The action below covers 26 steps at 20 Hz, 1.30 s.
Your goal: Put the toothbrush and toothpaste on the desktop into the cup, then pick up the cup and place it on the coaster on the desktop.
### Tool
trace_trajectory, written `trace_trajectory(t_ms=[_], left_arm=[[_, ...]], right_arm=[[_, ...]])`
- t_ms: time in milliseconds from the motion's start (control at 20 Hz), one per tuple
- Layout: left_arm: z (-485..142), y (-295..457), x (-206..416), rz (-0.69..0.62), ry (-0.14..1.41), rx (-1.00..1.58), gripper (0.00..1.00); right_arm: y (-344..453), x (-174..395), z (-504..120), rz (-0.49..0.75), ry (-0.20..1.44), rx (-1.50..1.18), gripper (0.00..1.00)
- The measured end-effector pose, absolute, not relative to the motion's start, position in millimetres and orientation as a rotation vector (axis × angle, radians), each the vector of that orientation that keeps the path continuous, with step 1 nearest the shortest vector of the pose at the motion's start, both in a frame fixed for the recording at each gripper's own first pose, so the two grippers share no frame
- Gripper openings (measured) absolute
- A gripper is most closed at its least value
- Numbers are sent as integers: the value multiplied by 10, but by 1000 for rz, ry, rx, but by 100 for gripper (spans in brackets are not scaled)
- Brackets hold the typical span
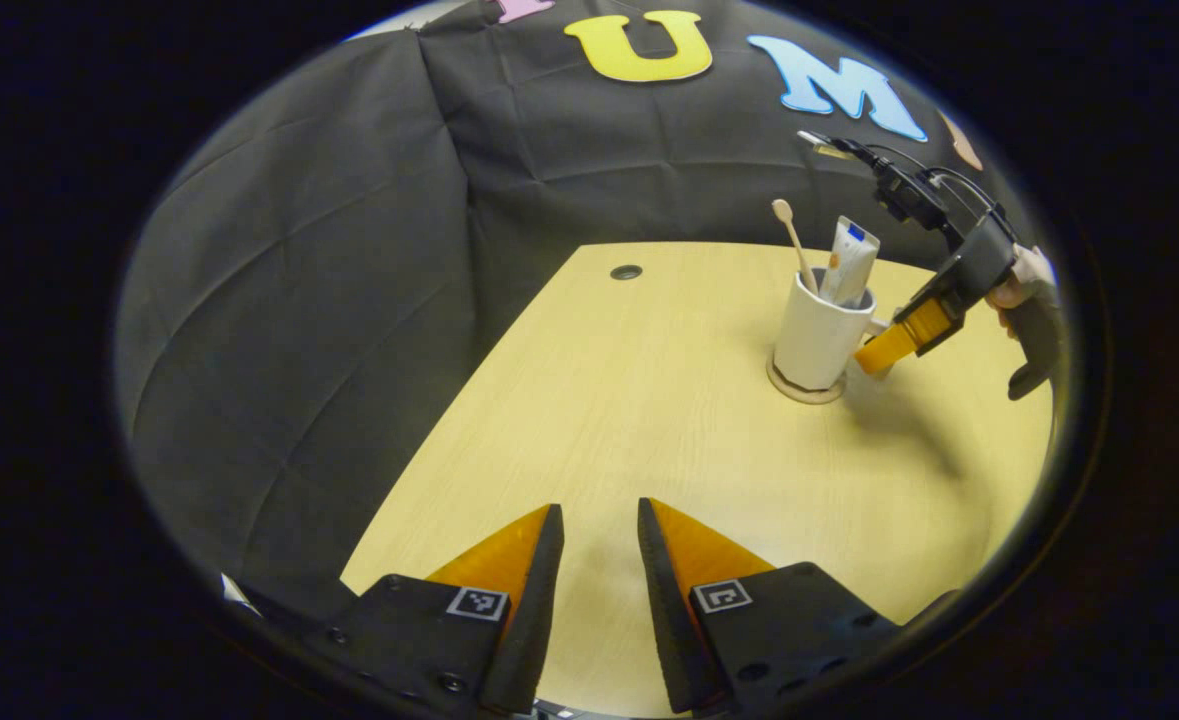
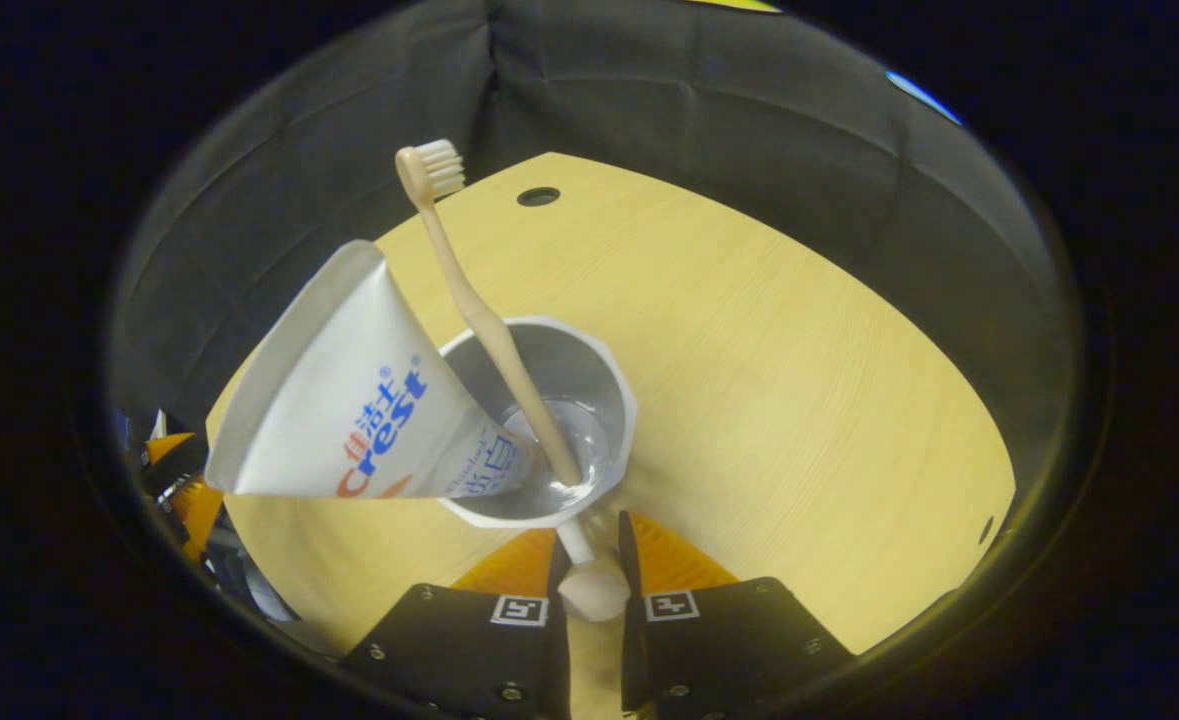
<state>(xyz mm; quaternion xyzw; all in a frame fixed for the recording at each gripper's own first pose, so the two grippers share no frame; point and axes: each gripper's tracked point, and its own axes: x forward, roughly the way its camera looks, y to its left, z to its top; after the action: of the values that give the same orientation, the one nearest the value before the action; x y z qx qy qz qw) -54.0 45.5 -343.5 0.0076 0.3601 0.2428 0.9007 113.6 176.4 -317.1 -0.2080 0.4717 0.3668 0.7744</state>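
A white cup (image 1: 817,342) stands upright on a round wooden coaster (image 1: 802,392) at the far right of the table. A beige toothbrush (image 1: 793,238) and a white toothpaste tube (image 1: 849,262) stick out of it. In the right gripper view I look down into the cup (image 2: 589,380), with the toothbrush (image 2: 479,310) and the toothpaste tube (image 2: 349,410) leaning left. My right gripper (image 2: 591,530) is shut on the cup's handle; it also shows beside the cup (image 1: 879,355). My left gripper (image 1: 599,507) hangs open over the table's near part, holding nothing.
The light wooden table (image 1: 649,420) has a small round cable hole (image 1: 626,272) near its far edge. A hand (image 1: 1024,285) holds the right gripper. Black cloth walls close in the left and back. Part of the left gripper (image 2: 184,485) shows at the right gripper view's left edge.
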Motion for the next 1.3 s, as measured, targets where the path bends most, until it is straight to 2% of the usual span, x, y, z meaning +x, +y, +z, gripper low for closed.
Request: trace_trajectory(t_ms=[150, 200, 250, 300, 700, 1000, 1050, 1100, 1300], left_arm=[[-3406, 476, -568, 500, 740, 19, 53], [-3394, 489, -578, 500, 739, 18, 53], [-3383, 489, -577, 501, 738, 17, 53], [-3376, 491, -576, 503, 737, 16, 53], [-3367, 503, -520, 510, 728, 10, 53], [-3358, 342, -520, 501, 721, 15, 53], [-3339, 362, -510, 498, 720, 17, 53], [-3338, 352, -488, 493, 719, 20, 53], [-3256, 287, -462, 468, 704, 35, 53]], right_arm=[[1942, 1015, -2995, 776, 1024, -467, 20], [1984, 1018, -2968, 773, 1027, -469, 24], [1969, 1055, -2996, 772, 1027, -473, 24], [1991, 1059, -3004, 772, 1026, -477, 20], [2037, 1011, -3059, 782, 1027, -490, 20], [1949, 976, -2967, 794, 1022, -465, 26], [1944, 968, -2924, 796, 1019, -469, 34], [1947, 970, -2893, 796, 1011, -469, 26], [1937, 971, -2687, 796, 972, -441, 26]])
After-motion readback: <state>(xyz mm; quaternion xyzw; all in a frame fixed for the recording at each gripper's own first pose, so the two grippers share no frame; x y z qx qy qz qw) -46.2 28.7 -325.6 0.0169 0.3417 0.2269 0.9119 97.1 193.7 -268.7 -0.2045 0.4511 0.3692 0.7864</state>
